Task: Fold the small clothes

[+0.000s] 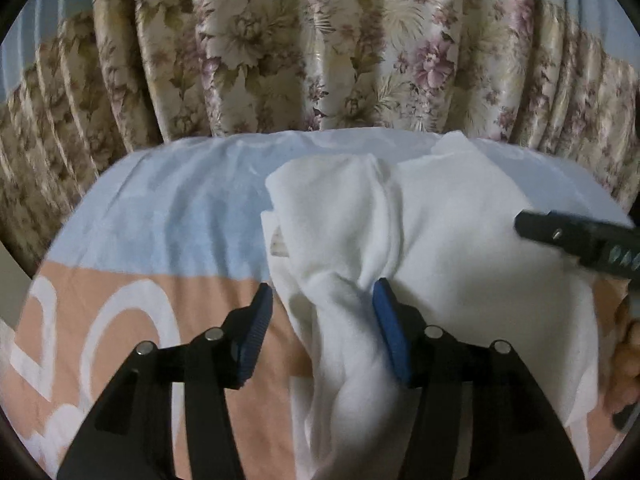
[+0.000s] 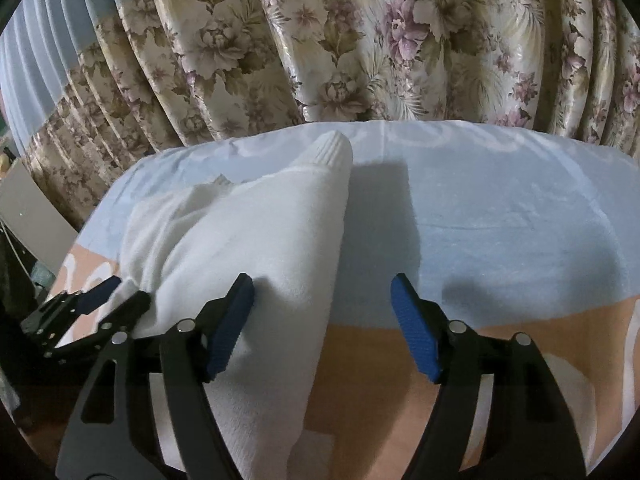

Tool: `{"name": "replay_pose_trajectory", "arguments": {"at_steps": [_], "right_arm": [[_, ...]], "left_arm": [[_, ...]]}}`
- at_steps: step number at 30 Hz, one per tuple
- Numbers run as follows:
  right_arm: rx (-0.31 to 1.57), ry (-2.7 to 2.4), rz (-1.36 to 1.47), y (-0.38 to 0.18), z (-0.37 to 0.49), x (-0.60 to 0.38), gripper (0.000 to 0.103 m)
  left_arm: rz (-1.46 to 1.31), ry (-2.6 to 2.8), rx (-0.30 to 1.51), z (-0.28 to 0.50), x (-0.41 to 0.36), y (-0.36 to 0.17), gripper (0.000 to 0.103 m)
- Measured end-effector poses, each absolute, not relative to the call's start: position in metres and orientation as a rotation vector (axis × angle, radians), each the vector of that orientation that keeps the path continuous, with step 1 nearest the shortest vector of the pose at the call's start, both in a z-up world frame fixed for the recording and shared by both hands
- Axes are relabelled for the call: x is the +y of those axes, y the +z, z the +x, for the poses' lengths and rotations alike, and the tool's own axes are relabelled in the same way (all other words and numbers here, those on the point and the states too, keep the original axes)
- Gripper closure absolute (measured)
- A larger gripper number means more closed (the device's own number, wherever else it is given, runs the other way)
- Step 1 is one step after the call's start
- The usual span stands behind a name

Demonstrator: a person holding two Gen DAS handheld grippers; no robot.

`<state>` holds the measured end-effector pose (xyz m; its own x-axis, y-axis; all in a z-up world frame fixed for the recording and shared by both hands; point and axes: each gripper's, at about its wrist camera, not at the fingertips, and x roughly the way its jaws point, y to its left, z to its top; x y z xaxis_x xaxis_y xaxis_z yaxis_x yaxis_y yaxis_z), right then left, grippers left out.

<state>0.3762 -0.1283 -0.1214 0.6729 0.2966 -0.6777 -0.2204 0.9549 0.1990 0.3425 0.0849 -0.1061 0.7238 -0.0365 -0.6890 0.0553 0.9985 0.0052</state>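
Note:
A white knit garment (image 1: pixel 440 240) lies bunched on the bed, with a ribbed cuff (image 2: pixel 332 152) pointing toward the curtain. My left gripper (image 1: pixel 322 290) stands open astride a twisted fold of it; the right pad touches the cloth and the left pad is clear of it. My right gripper (image 2: pixel 322 280) is open over the garment's (image 2: pixel 260 220) right edge, its left finger resting on the cloth and its right finger above bare sheet. Each wrist view catches the other tool: a finger of the right gripper (image 1: pixel 560 234) and the left gripper (image 2: pixel 118 290).
The bed sheet (image 1: pixel 160 220) (image 2: pixel 500 220) is pale blue at the far side and peach with white shapes near me. A floral curtain (image 1: pixel 320 60) (image 2: pixel 360 40) hangs right behind the bed's far edge. A person's hand (image 1: pixel 624 360) shows at the right rim.

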Motion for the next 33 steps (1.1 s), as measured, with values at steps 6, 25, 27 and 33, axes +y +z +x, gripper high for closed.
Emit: {"name": "replay_pose_trajectory", "arguments": {"at_steps": [6, 25, 27, 33], "right_arm": [[0.774, 0.266, -0.002, -0.129, 0.375, -0.121, 0.029], [0.79, 0.283, 0.132, -0.113, 0.354, -0.134, 0.011], [0.799, 0.279, 0.122, -0.119, 0.352, -0.131, 0.011], [0.79, 0.27, 0.118, -0.126, 0.351, -0.129, 0.009]], "left_arm": [[-0.016, -0.021, 0.758, 0.343, 0.09, -0.107, 0.033], [-0.251, -0.088, 0.838, 0.326, 0.098, -0.114, 0.013], [-0.283, -0.096, 0.84, 0.326, 0.101, -0.118, 0.012], [-0.227, -0.065, 0.863, 0.329, 0.093, -0.12, 0.01]]}}
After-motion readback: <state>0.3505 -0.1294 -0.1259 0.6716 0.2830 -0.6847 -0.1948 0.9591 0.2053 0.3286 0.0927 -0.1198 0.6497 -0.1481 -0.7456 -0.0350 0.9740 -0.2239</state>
